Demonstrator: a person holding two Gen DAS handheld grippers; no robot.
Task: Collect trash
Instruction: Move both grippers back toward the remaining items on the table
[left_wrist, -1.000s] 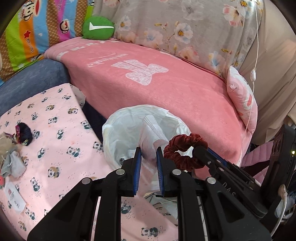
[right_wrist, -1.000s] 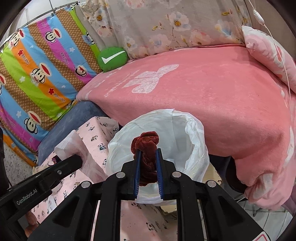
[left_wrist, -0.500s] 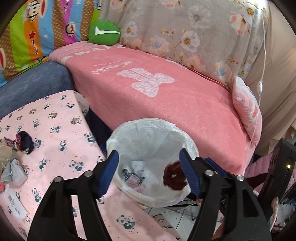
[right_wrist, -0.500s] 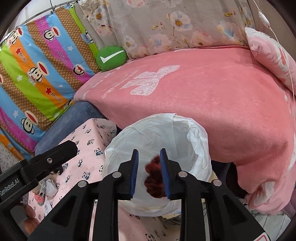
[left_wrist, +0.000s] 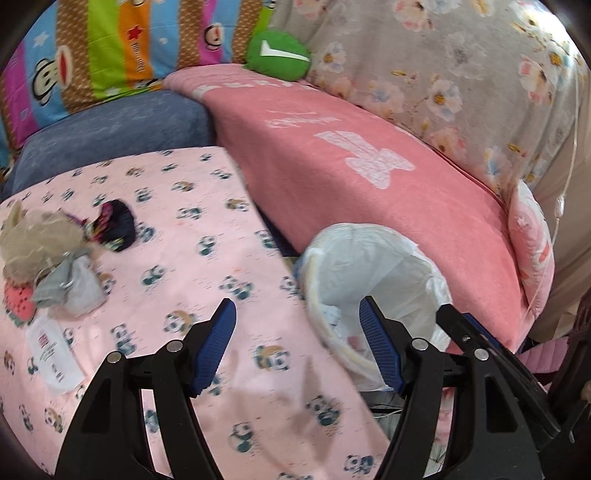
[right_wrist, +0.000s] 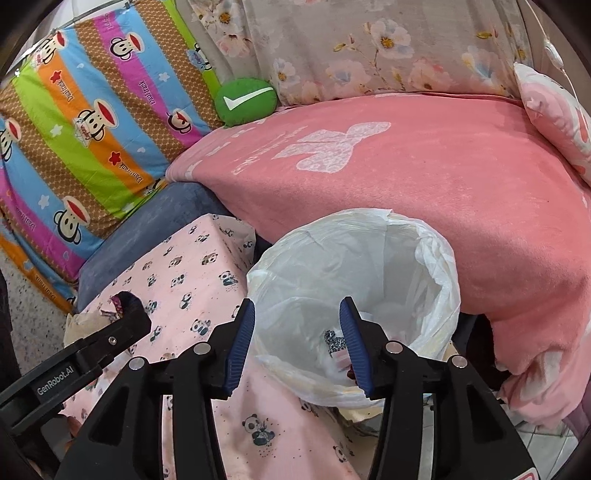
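Observation:
A bin lined with a white plastic bag (left_wrist: 373, 266) (right_wrist: 354, 258) stands between the panda-print table and the pink sofa, with bits of trash at its bottom (right_wrist: 334, 341). My right gripper (right_wrist: 297, 343) is open and empty just above the bin's near rim. My left gripper (left_wrist: 295, 347) is open and empty over the table edge, left of the bin. On the table's left lies a pile of trash: a beige wad (left_wrist: 37, 236), a dark scrunchie (left_wrist: 114, 221), grey-white crumpled paper (left_wrist: 74, 284), a red piece (left_wrist: 18, 301) and a white label (left_wrist: 53, 354).
The panda-print table (left_wrist: 192, 258) (right_wrist: 177, 273) fills the left. A pink blanketed sofa (left_wrist: 369, 177) runs behind the bin, with a green cushion (left_wrist: 279, 55), a striped monkey-print cover (right_wrist: 85, 122) and a pink pillow (left_wrist: 532, 243). Tiled floor (right_wrist: 546, 446) shows at the lower right.
The right gripper opened and dropped the dark red scrunchie into the bin. The left gripper opened too and swung left toward the table's trash pile.

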